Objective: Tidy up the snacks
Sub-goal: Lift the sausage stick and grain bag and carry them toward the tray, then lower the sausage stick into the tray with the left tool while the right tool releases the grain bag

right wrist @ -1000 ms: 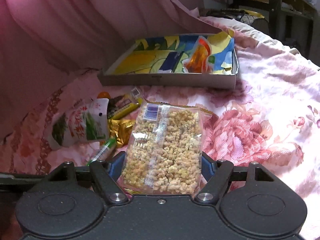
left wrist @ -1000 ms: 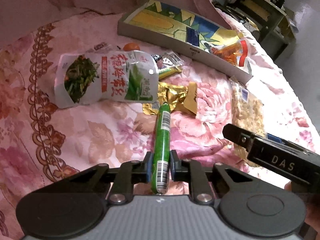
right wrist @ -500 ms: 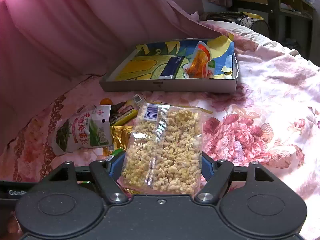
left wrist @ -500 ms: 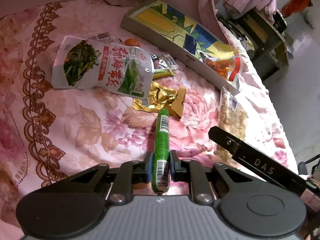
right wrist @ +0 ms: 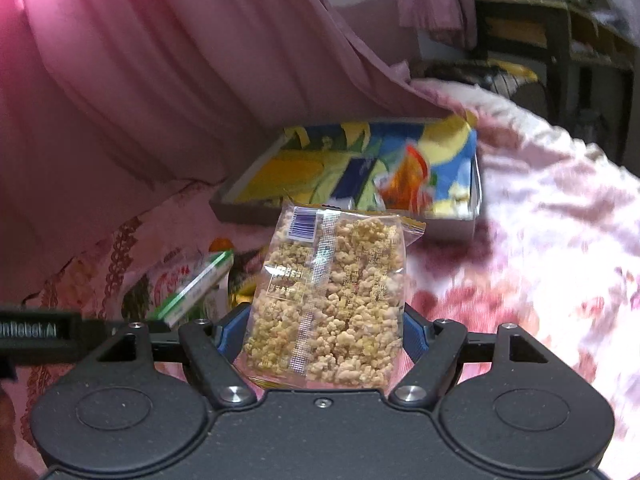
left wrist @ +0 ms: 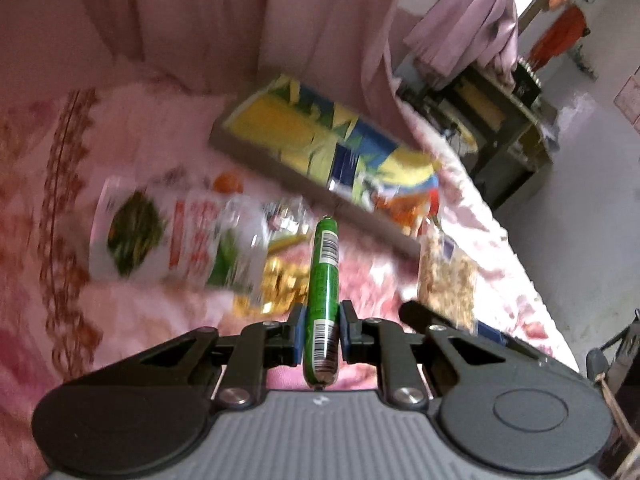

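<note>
Green plastic is all that sits between your left gripper [left wrist: 322, 330] pads: the jaws are clamped tight on the lower part of the green sausage stick [left wrist: 322, 280], with most of its length sticking out ahead and a short stub behind. That long overhang is your first risk; a quick swing or a knock against the tray's wall could lever the slick casing round in the pads, or slide it out altogether. Your right gripper [right wrist: 320, 332] is closed on the clear bag of puffed grain snack [right wrist: 328, 296], jaws standing wide around its lower end while the bag rises upright in front of the camera. A soft bag held only at the bottom can flop forward or slip down, and squeezing harder may crush what is inside. The shallow cardboard tray [right wrist: 256, 216] lies ahead on the pink floral bedspread [right wrist: 540, 240], with an orange packet [right wrist: 404, 184] already inside it, so drop your two items beside that, not on top. The bedding is soft and uneven, and a nudge on the rim may tip or shift the tray. The two grippers are close together, so watch that they do not collide over it. The white seaweed pouch [left wrist: 160, 232] and gold wrapper [left wrist: 280, 284] lie loose on the bed below; keep clear of them.
</note>
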